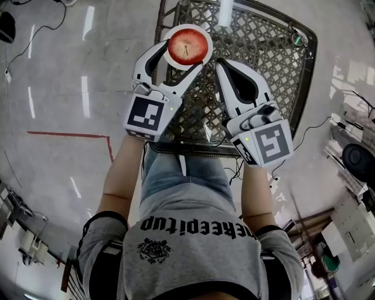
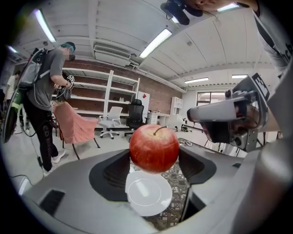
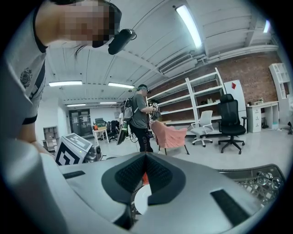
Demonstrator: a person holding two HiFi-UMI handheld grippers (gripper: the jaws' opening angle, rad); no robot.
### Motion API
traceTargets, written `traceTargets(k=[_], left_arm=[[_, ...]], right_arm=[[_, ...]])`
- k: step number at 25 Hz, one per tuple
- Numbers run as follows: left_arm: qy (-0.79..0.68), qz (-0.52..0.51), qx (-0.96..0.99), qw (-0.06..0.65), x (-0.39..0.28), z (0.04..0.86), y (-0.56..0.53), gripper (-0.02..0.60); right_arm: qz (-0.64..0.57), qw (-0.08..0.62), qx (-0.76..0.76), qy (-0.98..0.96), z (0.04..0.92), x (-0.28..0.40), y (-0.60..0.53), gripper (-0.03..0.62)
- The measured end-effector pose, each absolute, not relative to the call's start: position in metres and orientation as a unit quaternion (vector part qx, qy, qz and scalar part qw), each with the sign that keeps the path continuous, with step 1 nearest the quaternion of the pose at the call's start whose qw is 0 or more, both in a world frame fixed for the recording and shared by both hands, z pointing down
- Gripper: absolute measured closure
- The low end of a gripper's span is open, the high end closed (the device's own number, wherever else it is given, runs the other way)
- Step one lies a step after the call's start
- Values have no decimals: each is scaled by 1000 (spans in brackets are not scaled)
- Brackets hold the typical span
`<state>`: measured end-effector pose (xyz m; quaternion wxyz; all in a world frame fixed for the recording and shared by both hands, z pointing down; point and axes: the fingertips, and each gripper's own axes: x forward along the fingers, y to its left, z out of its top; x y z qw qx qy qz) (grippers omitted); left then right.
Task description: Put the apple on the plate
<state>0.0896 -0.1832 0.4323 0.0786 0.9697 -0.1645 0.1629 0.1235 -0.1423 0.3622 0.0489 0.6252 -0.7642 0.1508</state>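
Observation:
A red apple [image 1: 188, 45] is held between the jaws of my left gripper [image 1: 186, 54], which is shut on it. Beneath it lies a small white plate [image 1: 172, 59] on the far left part of a dark metal lattice table [image 1: 269, 64]. In the left gripper view the apple [image 2: 154, 148] hangs above the plate [image 2: 149, 195], apart from it. My right gripper [image 1: 221, 63] is just right of the apple, shut and holding nothing. In the right gripper view, slivers of the plate [image 3: 141, 201] and the apple [image 3: 144, 178] show past the shut jaws.
A white object [image 1: 225, 12] lies at the table's far edge. Cables [image 1: 316, 126] and a red tape line [image 1: 70, 136] run over the glossy floor. In the room behind stand a person with a backpack [image 2: 43, 98], a pink-draped chair [image 2: 73, 125] and shelves [image 2: 107, 93].

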Motion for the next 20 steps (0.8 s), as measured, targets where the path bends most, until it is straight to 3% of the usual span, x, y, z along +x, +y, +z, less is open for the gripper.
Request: traceTargets(k=[20], left_arm=[[-181,208,957,93,96,507,-190,206]], right_arm=[[168,58,612,-771,397,129,-151,595]])
